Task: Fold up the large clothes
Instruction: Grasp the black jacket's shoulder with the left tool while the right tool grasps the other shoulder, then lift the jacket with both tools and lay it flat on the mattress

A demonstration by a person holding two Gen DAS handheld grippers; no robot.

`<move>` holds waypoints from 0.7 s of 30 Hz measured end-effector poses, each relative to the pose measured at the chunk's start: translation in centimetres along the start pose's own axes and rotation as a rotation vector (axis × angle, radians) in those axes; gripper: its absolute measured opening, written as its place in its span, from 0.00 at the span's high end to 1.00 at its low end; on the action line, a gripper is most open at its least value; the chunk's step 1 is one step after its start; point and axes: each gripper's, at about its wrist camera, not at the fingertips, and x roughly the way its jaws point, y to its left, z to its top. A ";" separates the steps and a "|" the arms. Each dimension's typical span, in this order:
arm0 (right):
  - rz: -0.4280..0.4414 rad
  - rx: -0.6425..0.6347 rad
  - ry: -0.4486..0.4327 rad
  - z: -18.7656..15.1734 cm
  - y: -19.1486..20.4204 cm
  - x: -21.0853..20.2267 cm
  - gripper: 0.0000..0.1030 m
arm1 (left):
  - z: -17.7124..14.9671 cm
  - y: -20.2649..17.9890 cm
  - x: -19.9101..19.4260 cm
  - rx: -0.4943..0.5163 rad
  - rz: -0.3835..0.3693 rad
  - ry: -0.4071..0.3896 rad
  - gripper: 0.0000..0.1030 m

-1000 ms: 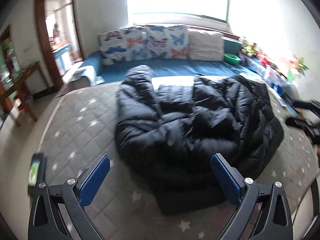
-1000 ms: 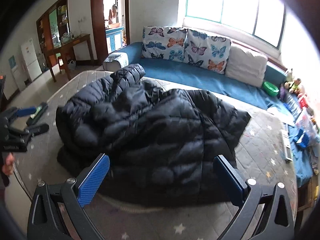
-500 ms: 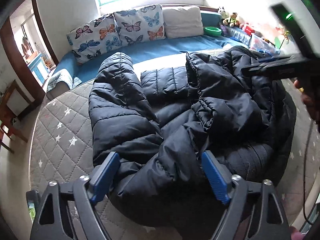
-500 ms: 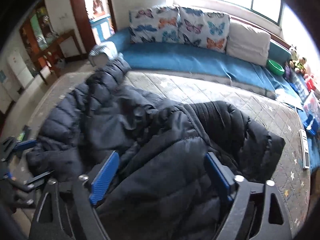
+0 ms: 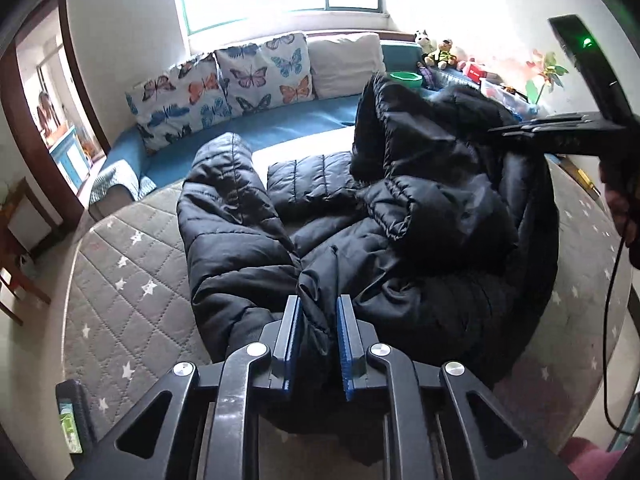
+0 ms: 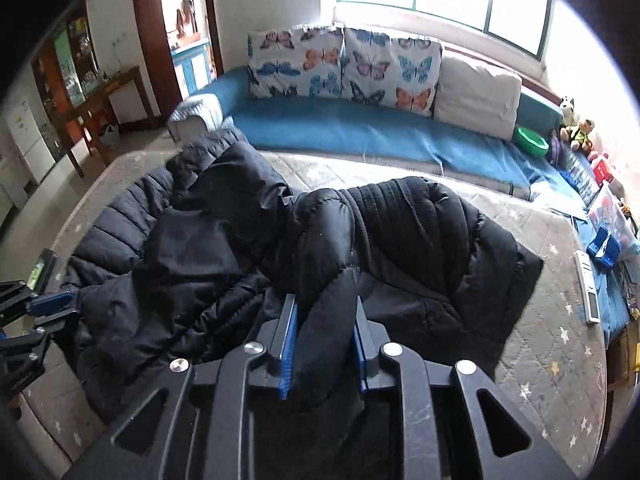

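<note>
Black puffer jacket [image 5: 360,240], quilted, crumpled

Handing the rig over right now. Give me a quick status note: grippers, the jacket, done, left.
Left gripper: shut on a pinch of the black puffer jacket at its near edge.
Right gripper: jaws closing, pads pressing a thick roll of the same jacket.
Jacket: crumpled in a heap on the grey star-quilted mattress, one part raised on the right-gripper side.
Done: both grips taken.
Left: spread it flat, then every fold. No neat fold visible yet.
</note>
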 end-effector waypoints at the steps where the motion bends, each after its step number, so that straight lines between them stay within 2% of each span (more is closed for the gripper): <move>1: 0.005 -0.001 -0.015 -0.3 0.1 -0.6 0.77 | -0.5 -0.2 -0.9 -0.001 -0.005 -0.009 0.84; 7: 0.048 -0.028 -0.115 -5.3 0.1 -7.3 0.77 | -4.1 -2.1 -6.3 0.024 -0.019 -0.065 0.86; 11: 0.061 -0.041 -0.141 -8.9 0.2 -9.6 0.78 | -7.7 -3.4 -9.6 0.021 -0.061 -0.067 0.86; 15: 0.068 -0.059 -0.102 -13.6 0.3 -10.5 0.78 | -12.0 -5.7 -11.6 0.060 -0.103 -0.034 0.86; 17: 0.083 -0.059 -0.072 -14.9 0.1 -10.6 0.77 | -14.1 -7.2 -12.1 0.090 -0.120 -0.003 0.86; 18: 0.098 -0.055 -0.051 -15.7 -0.1 -10.6 0.71 | -15.0 -7.9 -12.3 0.102 -0.121 0.013 0.86; 21: 0.117 -0.036 0.003 -17.0 -1.2 -11.1 0.64 | -17.0 -8.9 -13.3 0.118 -0.136 0.054 0.83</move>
